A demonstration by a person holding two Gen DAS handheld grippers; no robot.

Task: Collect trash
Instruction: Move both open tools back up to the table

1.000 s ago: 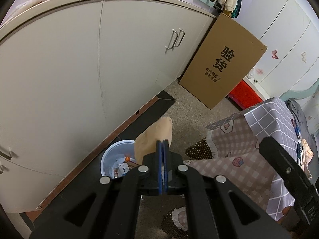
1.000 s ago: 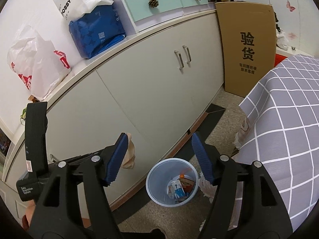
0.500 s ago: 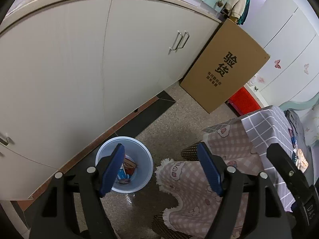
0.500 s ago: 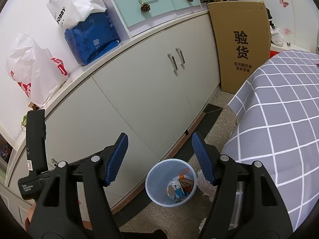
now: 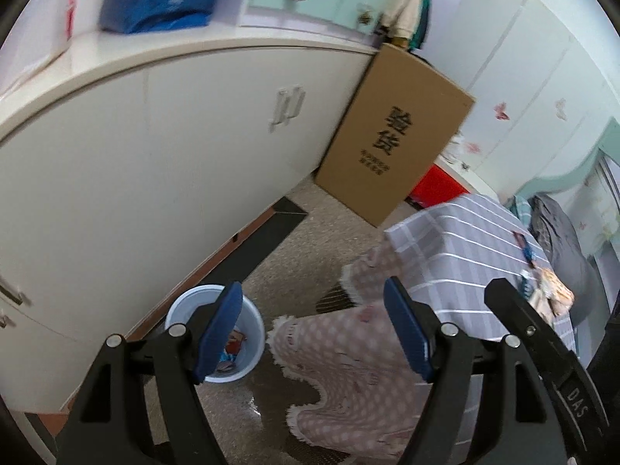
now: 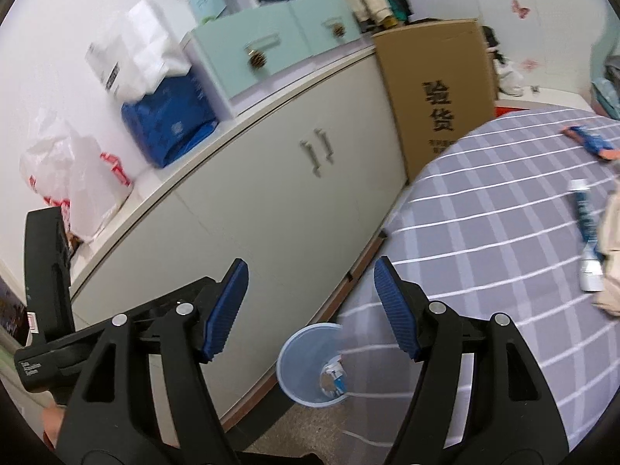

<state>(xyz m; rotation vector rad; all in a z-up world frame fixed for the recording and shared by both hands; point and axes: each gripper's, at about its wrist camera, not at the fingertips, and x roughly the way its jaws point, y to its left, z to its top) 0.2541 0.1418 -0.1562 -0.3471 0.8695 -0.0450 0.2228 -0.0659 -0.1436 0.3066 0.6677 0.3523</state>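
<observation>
A pale blue trash bin (image 5: 248, 329) stands on the floor by the white cabinet, with wrappers inside; it also shows in the right wrist view (image 6: 298, 364). My left gripper (image 5: 314, 333) is open and empty, above the bin and the chair cushion. My right gripper (image 6: 310, 306) is open and empty, above the table's edge. On the grey checked table (image 6: 503, 232) lie a blue tube wrapper (image 6: 587, 232), a blue-and-orange wrapper (image 6: 589, 141) and a beige crumpled piece (image 6: 612, 255) at the right edge.
A white cabinet (image 5: 155, 162) runs along the left, with blue and white bags (image 6: 166, 120) and teal drawers (image 6: 252, 58) on top. A tall cardboard box (image 5: 391, 147) leans at its end. A pink chair cushion (image 5: 348, 372) sits beside the bin.
My left gripper opened and let go of the beige piece it held over the bin, then tilted up. My right gripper swung right, bringing the table and its wrappers into view.
</observation>
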